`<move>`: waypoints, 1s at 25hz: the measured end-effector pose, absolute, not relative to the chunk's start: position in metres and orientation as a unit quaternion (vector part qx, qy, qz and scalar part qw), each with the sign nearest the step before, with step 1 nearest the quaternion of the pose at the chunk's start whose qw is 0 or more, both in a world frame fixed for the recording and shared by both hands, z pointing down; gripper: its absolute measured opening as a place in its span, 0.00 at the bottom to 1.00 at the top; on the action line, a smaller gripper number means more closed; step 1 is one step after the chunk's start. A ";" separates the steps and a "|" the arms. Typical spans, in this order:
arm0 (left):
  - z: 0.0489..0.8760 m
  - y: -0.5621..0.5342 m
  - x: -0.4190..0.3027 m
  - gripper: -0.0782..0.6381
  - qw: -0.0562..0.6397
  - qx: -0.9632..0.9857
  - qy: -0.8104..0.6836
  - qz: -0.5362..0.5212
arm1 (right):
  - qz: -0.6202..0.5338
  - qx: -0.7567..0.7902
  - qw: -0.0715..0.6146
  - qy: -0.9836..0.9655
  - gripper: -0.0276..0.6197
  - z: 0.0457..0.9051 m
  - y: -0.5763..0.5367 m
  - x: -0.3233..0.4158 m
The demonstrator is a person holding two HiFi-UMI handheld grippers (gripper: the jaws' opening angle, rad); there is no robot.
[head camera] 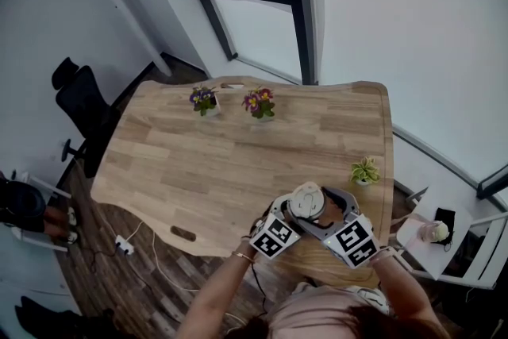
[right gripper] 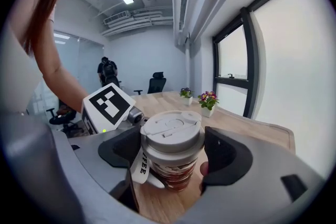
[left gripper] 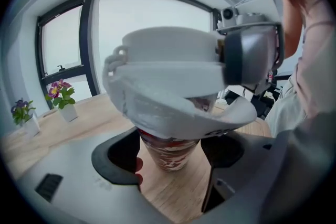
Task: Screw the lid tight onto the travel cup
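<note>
The travel cup (head camera: pixel 306 202) stands near the front edge of the wooden table (head camera: pixel 198 163), with its pale lid (right gripper: pixel 171 131) sitting on top. In the left gripper view the red-brown patterned cup body (left gripper: pixel 169 153) is between the dark jaws of my left gripper (left gripper: pixel 170 157), which touch it on both sides. A white sleeve with a tab (right gripper: pixel 137 165) wraps the cup under the lid. My right gripper (right gripper: pixel 172 150) is shut around the lid's rim from the other side. In the head view the left gripper (head camera: pixel 284 215) and the right gripper (head camera: pixel 325 212) flank the cup.
Two small flower pots (head camera: pixel 203 100) (head camera: pixel 259 103) stand at the table's far edge and a green plant (head camera: pixel 364 171) sits at its right edge, close to the cup. A black office chair (head camera: pixel 79 103) is left of the table, a white side table (head camera: pixel 432 233) on the right.
</note>
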State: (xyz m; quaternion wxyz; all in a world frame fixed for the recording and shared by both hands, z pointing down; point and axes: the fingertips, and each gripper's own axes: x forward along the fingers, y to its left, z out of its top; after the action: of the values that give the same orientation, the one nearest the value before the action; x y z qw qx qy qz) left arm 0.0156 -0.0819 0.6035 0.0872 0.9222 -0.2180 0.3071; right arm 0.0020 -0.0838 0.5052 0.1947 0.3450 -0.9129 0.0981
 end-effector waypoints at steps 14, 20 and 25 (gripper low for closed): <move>0.605 -0.077 0.016 0.60 0.071 0.929 -0.155 0.329 | 0.102 0.257 0.227 -0.934 0.60 0.507 -0.084 0.001; 0.604 -0.079 0.016 0.60 0.075 0.924 -0.187 0.325 | 0.095 0.269 0.221 -0.933 0.60 0.504 -0.083 -0.002; 0.607 -0.082 0.015 0.60 0.078 0.918 -0.208 0.328 | 0.102 0.326 0.205 -0.917 0.60 0.504 -0.086 -0.002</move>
State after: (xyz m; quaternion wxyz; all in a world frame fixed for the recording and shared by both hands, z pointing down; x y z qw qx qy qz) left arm 0.0152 -0.0819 0.6071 0.0783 0.9184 -0.2077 0.3276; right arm -0.0018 -0.0857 0.5035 0.2049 0.3257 -0.9173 0.1024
